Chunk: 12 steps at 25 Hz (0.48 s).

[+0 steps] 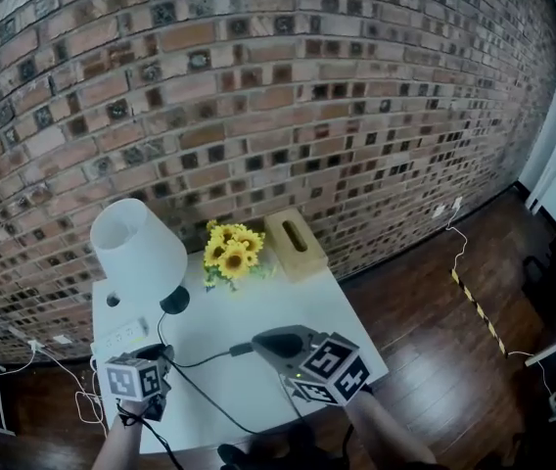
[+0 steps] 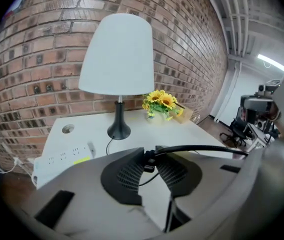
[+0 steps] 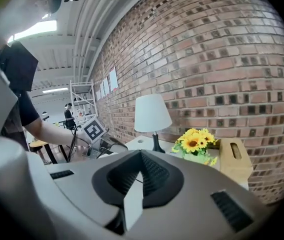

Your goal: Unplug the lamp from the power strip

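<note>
The lamp (image 1: pixel 139 248) with a white shade stands at the table's back left; it also shows in the left gripper view (image 2: pixel 117 59). A white power strip (image 1: pixel 121 339) (image 2: pixel 62 158) lies along the left edge. My left gripper (image 1: pixel 151 372) (image 2: pixel 149 163) hovers just in front of the strip, shut on the black plug (image 2: pixel 149 162), whose cord (image 2: pixel 202 148) runs off to the right. The plug is clear of the strip's sockets. My right gripper (image 1: pixel 256 346) (image 3: pixel 141 156) hangs over the table's middle with its tips together and nothing seen between them. A dark thickening of the cord (image 1: pixel 242 351) lies by its tip.
A bunch of sunflowers (image 1: pixel 233 251) and a wooden tissue box (image 1: pixel 296 244) stand at the back of the white table (image 1: pixel 337 311), against a brick wall. More black cord (image 1: pixel 209 399) crosses the table's front. A round hole (image 1: pixel 113 301) sits near the lamp.
</note>
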Available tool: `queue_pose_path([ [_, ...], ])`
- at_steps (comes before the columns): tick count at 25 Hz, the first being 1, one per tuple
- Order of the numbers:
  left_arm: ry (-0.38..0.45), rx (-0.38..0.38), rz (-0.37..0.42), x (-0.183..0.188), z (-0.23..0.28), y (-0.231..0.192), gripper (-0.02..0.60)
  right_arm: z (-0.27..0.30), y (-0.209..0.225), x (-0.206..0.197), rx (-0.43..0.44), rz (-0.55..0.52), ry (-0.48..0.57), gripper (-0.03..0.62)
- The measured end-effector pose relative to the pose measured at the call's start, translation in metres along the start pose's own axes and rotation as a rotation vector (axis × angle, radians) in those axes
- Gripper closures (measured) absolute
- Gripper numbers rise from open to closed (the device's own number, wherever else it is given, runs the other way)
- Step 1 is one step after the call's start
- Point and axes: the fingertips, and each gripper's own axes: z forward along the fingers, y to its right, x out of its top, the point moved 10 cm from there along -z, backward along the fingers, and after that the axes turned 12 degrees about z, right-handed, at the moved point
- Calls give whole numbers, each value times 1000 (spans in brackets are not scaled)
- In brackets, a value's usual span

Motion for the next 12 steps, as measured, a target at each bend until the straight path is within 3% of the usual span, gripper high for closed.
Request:
queue_pose_path([
  [6,-13,24,-65,19,22,35,486,-31,42,-5,31,24,-3,592],
  [12,-26,10,-62,41,50,74,486,-58,69,-12,50,21,-10,592],
])
